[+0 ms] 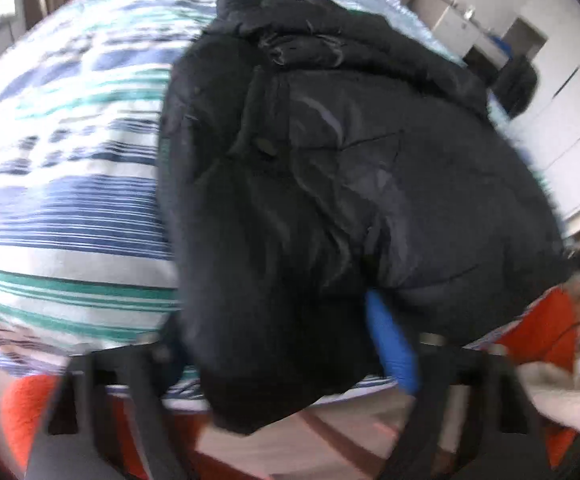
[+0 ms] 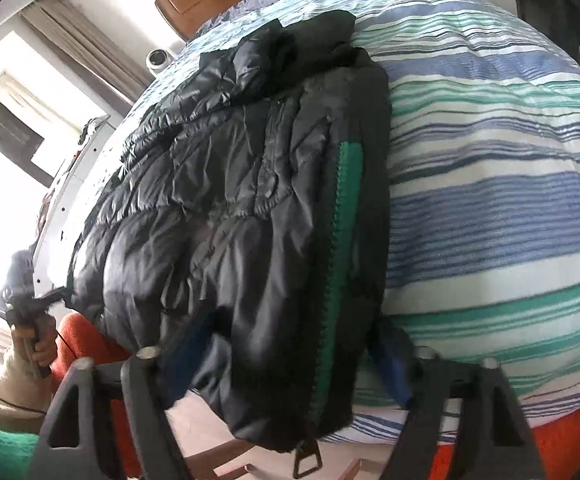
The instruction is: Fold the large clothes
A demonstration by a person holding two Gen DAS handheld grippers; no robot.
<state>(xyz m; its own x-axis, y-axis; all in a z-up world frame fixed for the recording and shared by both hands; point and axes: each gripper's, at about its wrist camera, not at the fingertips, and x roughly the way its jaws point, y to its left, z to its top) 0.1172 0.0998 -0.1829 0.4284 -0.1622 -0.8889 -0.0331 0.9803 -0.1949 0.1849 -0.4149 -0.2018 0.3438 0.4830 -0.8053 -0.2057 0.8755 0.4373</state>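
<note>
Black gripper frames fill the lower edge of both wrist views. Between the blue fingers (image 1: pixel 389 344) of the left gripper (image 1: pixel 290 360) the hem of a black padded jacket (image 1: pixel 329 184) is bunched, apparently pinched. The right gripper (image 2: pixel 286 368) is likewise closed upon the jacket's hem beside the zip (image 2: pixel 331 248) and green lining (image 2: pixel 347 200). The jacket is spread on a striped quilt (image 2: pixel 497 208) covering the bed, its lower edge overhanging. An orange blanket (image 1: pixel 529 328) is seen below.
</note>
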